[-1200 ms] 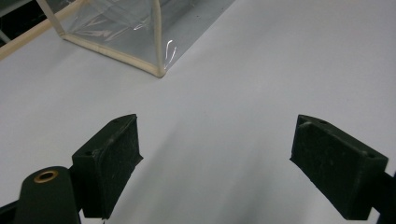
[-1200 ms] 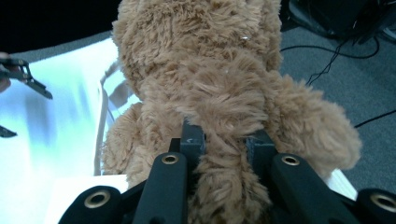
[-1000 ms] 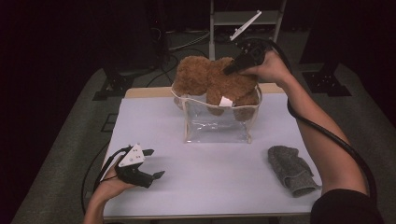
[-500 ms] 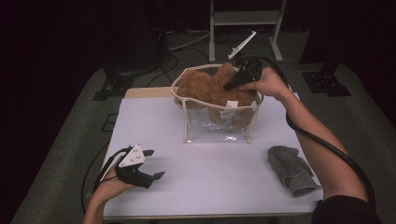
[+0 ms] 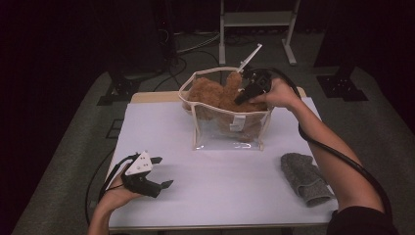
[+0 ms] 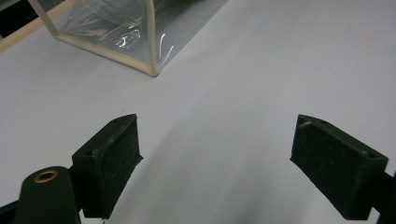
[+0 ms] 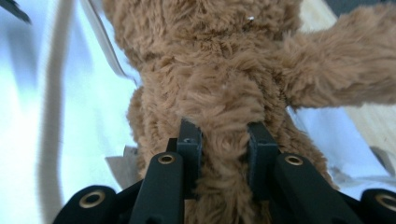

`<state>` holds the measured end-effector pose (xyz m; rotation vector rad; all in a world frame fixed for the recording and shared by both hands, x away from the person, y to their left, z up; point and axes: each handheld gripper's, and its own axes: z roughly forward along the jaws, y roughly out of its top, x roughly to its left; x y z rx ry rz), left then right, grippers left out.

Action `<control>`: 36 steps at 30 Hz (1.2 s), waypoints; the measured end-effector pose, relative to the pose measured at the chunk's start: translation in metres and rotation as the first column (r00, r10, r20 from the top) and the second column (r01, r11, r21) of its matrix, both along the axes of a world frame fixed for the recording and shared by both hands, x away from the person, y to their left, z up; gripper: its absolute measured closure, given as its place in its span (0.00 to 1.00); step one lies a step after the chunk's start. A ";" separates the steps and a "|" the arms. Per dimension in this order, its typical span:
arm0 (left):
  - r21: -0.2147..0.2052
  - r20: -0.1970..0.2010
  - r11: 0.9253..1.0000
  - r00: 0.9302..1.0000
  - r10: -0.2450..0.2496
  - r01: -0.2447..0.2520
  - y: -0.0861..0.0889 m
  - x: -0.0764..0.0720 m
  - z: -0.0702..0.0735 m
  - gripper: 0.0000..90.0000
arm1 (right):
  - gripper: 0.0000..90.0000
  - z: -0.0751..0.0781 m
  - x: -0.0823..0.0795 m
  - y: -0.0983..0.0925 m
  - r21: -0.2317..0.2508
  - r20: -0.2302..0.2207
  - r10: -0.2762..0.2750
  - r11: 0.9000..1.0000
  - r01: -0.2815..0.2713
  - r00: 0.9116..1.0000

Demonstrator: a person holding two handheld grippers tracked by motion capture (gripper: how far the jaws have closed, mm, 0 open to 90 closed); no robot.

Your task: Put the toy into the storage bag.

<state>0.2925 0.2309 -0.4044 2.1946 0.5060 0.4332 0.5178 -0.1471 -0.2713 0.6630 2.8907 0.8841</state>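
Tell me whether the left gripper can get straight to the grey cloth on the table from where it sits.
Probably yes. The left gripper rests open near the table's front left, the grey cloth lies at the front right, and bare white tabletop runs between them. The clear bag stands farther back, off that line.

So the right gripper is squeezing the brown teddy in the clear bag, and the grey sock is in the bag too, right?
Not quite. The right gripper does pinch the brown teddy in the clear bag, but the grey sock lies outside it on the white table, as the high view shows.
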 end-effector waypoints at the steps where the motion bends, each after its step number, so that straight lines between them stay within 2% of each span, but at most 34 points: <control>1: 0.007 0.001 1.000 1.000 -0.002 0.002 0.000 0.000 0.000 0.16 | 0.80 -0.003 0.000 0.001 -0.017 -0.003 0.002 1.000 -0.002 1.000; 3: 0.001 0.002 1.000 1.000 0.000 0.000 -0.001 0.000 0.001 0.16 | 0.77 -0.008 0.001 0.002 -0.046 -0.005 0.000 0.999 0.000 1.000; 5: 0.001 0.003 1.000 1.000 0.003 -0.003 0.000 0.000 0.001 0.16 | 0.71 -0.007 0.002 0.003 -0.038 0.001 -0.016 0.999 0.016 1.000; 8: 0.007 -0.002 1.000 1.000 0.000 0.000 0.000 0.000 0.000 0.16 | 0.60 -0.003 0.002 0.006 -0.048 0.013 -0.005 0.999 0.005 1.000; 15: -0.002 0.003 1.000 1.000 0.001 -0.001 0.000 0.000 0.001 0.16 | 0.53 0.008 0.001 0.010 -0.002 0.037 0.001 1.000 -0.001 0.999; 18: 0.005 0.003 1.000 1.000 -0.005 0.005 -0.001 0.000 0.001 0.16 | 0.57 0.009 0.001 0.013 0.004 0.050 0.004 1.000 -0.005 0.999; 19: 0.007 0.003 1.000 1.000 -0.007 0.007 -0.001 0.000 0.000 0.16 | 0.71 0.009 0.000 0.017 0.002 0.062 0.014 1.000 -0.015 0.998; 22: 0.006 0.002 1.000 1.000 -0.005 0.005 0.000 0.000 0.000 0.16 | 0.80 0.003 0.002 0.022 -0.036 0.048 0.019 0.999 -0.018 0.999; 23: 0.003 0.002 1.000 1.000 -0.003 0.003 0.000 0.000 0.000 0.16 | 0.82 0.000 0.002 0.024 -0.058 0.059 0.026 0.998 -0.022 0.998; 24: 0.002 0.004 1.000 1.000 -0.003 0.003 0.000 0.000 0.000 0.16 | 0.83 -0.002 0.002 0.024 -0.077 0.065 0.029 0.997 -0.024 0.997; 26: 0.002 0.006 1.000 1.000 -0.003 0.003 0.001 0.000 0.000 0.16 | 0.85 -0.010 0.003 0.025 -0.102 0.049 0.030 0.994 -0.025 0.998; 28: 0.002 0.002 1.000 1.000 -0.001 0.001 0.001 0.000 -0.001 0.16 | 0.85 -0.013 0.003 0.025 -0.107 0.040 0.029 0.994 -0.025 0.999; 31: 0.007 0.001 1.000 1.000 -0.004 0.004 0.000 0.000 -0.001 0.16 | 0.80 -0.008 0.002 0.025 -0.096 0.044 0.027 0.995 -0.023 0.999; 36: 0.005 0.006 1.000 1.000 -0.001 0.001 0.000 -0.001 0.001 0.16 | 0.69 0.005 -0.003 0.012 -0.032 0.053 0.001 0.999 0.001 0.999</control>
